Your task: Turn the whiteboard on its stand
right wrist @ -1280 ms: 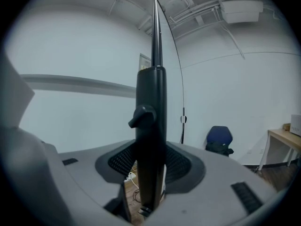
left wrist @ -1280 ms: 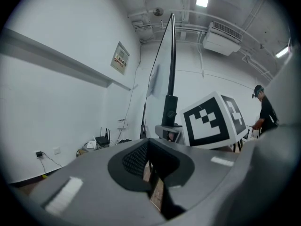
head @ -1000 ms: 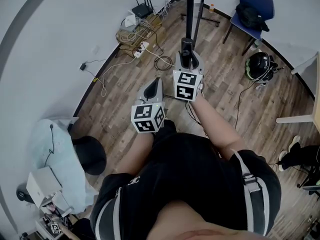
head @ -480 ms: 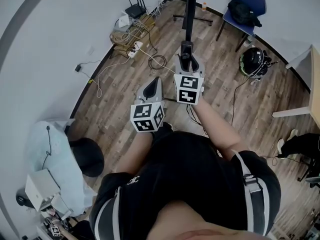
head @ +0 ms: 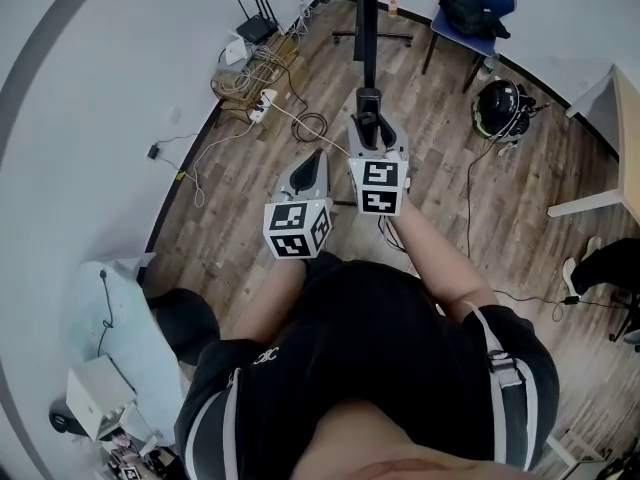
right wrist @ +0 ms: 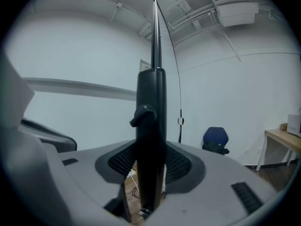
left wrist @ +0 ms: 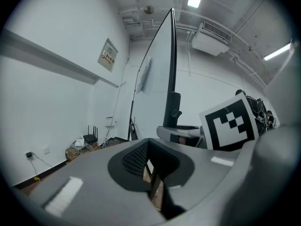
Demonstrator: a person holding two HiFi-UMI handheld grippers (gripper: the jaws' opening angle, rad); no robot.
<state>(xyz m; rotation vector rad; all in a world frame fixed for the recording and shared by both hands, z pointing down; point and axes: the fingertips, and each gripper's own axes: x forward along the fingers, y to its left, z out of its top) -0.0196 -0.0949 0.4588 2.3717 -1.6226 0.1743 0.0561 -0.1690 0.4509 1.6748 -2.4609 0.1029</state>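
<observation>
The whiteboard (left wrist: 157, 69) stands edge-on ahead of me, a thin tall panel in a black frame. In the head view only its black post (head: 368, 28) shows, rising from the wooden floor. My right gripper (head: 368, 108) is shut on the post's black bracket (right wrist: 150, 126), which has a small knob and fills the space between the jaws. My left gripper (head: 316, 160) hangs lower and to the left of the post, clear of the board. Its jaws (left wrist: 149, 161) are together with nothing between them.
A router and tangled cables (head: 252, 30) lie by the left wall with a power strip (head: 262, 103). A blue chair (head: 475, 8) and a black helmet (head: 500, 108) sit to the right. A wooden table edge (head: 625, 118) is at far right, a black stool (head: 185, 323) at lower left.
The floor items have slid up and to the left in the head view as the person shifted. The right gripper stays clamped on the post, the left stays beside it.
</observation>
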